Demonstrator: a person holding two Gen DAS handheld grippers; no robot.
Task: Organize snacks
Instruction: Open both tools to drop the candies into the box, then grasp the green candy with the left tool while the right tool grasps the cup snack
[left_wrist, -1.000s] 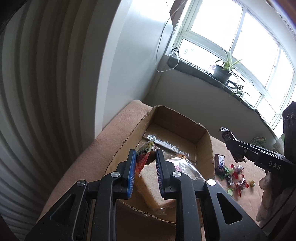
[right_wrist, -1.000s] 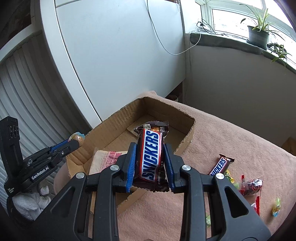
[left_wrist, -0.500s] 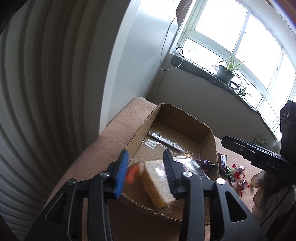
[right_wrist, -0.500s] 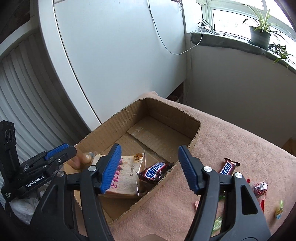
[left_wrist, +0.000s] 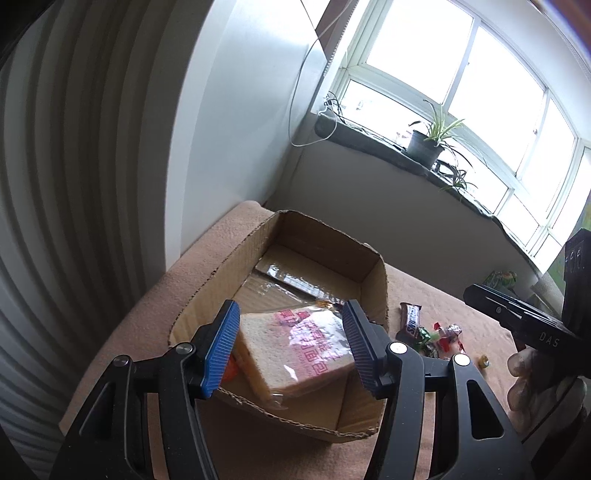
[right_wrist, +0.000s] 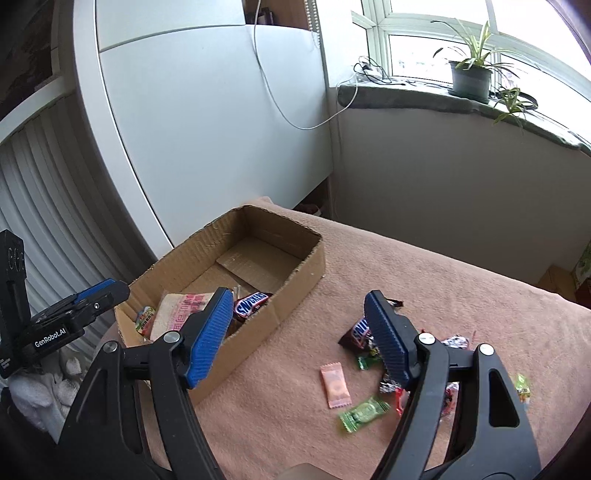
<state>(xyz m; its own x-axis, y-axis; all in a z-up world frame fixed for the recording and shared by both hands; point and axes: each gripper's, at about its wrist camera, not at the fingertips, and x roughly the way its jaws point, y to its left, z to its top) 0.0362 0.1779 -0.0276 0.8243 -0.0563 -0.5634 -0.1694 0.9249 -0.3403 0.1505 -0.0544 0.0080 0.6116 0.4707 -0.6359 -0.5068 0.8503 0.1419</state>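
Both tongs stand wide apart and hold nothing, so the step in hand looks like fetching the next loose snack and carrying it to the cardboard box (right_wrist: 295, 291). The right tongs (right_wrist: 299, 336) hover over the peach cloth (right_wrist: 461, 295), with the box just off their left finger and the scatter of sweets under and past their right finger. Nearest to them, between the fingers and a little toward the camera, lies a pink sachet (right_wrist: 335, 386) flat on the cloth, and beside it a green candy (right_wrist: 364, 412); a chocolate bar (right_wrist: 357, 332) is partly hidden behind the right finger. The sachet is probably the easiest pick: it lies apart from the rest, so the fingers can come down on either long edge without dragging a neighbour along. Being thin and flat, it likely calls for a low approach with the tips pressed into the soft cloth before closing, or they may slide over it. The left tongs (left_wrist: 291, 347) hang above the near end of the box, framing the bagged bread (left_wrist: 295, 350) that leans there, with an orange packet (left_wrist: 229, 369) tucked behind their left finger and another chocolate bar (right_wrist: 253, 303) further in. The far half of the box is bare, so the next drop is best made beyond the bread.
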